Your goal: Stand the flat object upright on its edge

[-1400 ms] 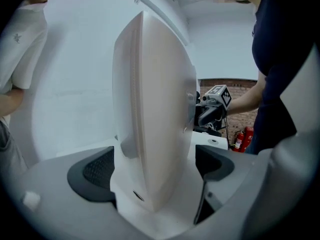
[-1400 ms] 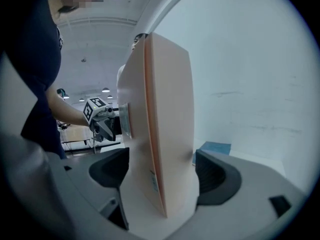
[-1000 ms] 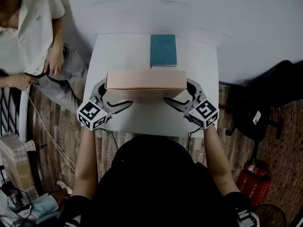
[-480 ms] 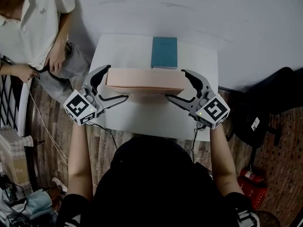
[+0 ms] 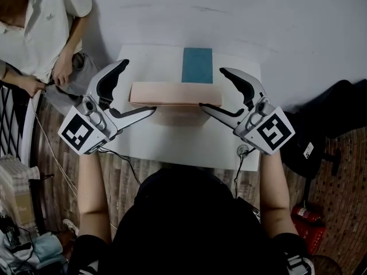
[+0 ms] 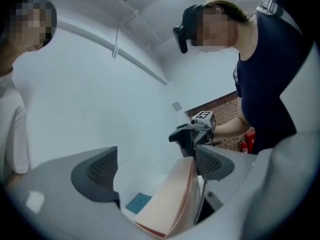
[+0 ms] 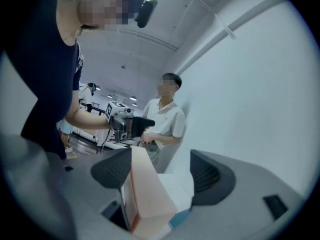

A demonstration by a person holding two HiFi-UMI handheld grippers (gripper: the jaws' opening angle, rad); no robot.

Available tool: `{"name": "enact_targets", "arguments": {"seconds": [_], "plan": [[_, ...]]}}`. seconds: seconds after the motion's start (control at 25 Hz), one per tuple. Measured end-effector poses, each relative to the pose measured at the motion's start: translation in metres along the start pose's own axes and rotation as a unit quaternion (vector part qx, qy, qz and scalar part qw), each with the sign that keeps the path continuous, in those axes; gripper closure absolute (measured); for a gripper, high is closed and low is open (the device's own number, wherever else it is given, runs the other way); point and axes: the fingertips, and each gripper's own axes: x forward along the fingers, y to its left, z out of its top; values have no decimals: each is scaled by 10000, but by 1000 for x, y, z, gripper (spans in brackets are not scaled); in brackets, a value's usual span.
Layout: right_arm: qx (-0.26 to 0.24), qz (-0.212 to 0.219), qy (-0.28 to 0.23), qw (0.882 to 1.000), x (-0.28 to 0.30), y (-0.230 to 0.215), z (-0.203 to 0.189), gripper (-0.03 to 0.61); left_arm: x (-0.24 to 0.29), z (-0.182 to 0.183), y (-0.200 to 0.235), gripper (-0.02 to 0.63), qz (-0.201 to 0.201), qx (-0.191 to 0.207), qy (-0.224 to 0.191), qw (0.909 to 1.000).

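The left hand-held gripper (image 6: pixel 155 170) has its jaws spread wide and clamps nothing. The left end of the pink book (image 5: pixel 175 94) stands in the gap, just beside the jaw nearer the person. Whether that jaw touches the cover cannot be told, and the far jaw is well clear of the book.

The right hand-held gripper (image 7: pixel 161 174) is open just as wide at the book's right end. Here too the book sits close against the near jaw and apart from the far one.

The pink book stands upright on its long edge across the middle of the white counter (image 5: pixel 172 142). Its narrow top edge faces the head camera, and its pale pages show in both gripper views.

Beyond the pink book, on the side away from the person, a teal book (image 5: pixel 197 65) lies flat near the counter's far edge. To the left of the pink book, off the counter, a person in a white shirt (image 5: pixel 40 22) stands by the wall. To the pink book's right and nearer, a red fire extinguisher (image 5: pixel 301 217) stands on the wooden floor (image 5: pixel 338 171).
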Motion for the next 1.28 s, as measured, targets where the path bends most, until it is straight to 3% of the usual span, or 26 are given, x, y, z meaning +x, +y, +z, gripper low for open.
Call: {"name": "enact_targets", "arguments": {"seconds": [0.08, 0.12, 0.16, 0.2, 0.36, 0.52, 0.68, 0.88, 1.04, 1.2, 1.28], "plan": [[-267, -158, -181, 9994, 0, -2, 23, 206, 1, 16, -3, 135, 154, 219, 111, 9996], [-428, -304, -302, 9982, -2, -3, 35, 242, 0, 24, -3, 209, 296, 331, 151, 9989], [-585, -492, -429, 9961, -4, -5, 48, 389, -1, 34, -2, 342, 476, 417, 123, 9979], [-708, -668, -541, 9938, -7, -6, 61, 471, -3, 44, -1, 437, 657, 443, 43, 9969], [-779, -1191, -784, 9867, -12, -3, 99, 550, -12, 76, 9, 601, 1388, 276, -252, 9896], [-137, -2146, -597, 9748, -22, -14, 97, 565, -27, 69, 17, 601, 2400, 20, 116, 9707], [324, -2860, -235, 9574, -33, -11, 58, 565, -44, 33, 5, 601, 3056, -158, 384, 9513], [524, -2990, 181, 9526, -32, 33, -6, 565, -55, -38, -29, 601, 3184, -327, 831, 9437], [983, -3194, 812, 9390, -33, 56, -67, 565, -59, -91, -47, 601, 3208, -462, 1078, 9399], [1329, -3314, 1025, 9284, -38, 65, -99, 565, -60, -113, -55, 601, 3182, -824, 1245, 9362], [1325, -3355, 982, 9275, -37, 67, -100, 565, -61, -113, -53, 601, 3191, -806, 1197, 9367]]}}
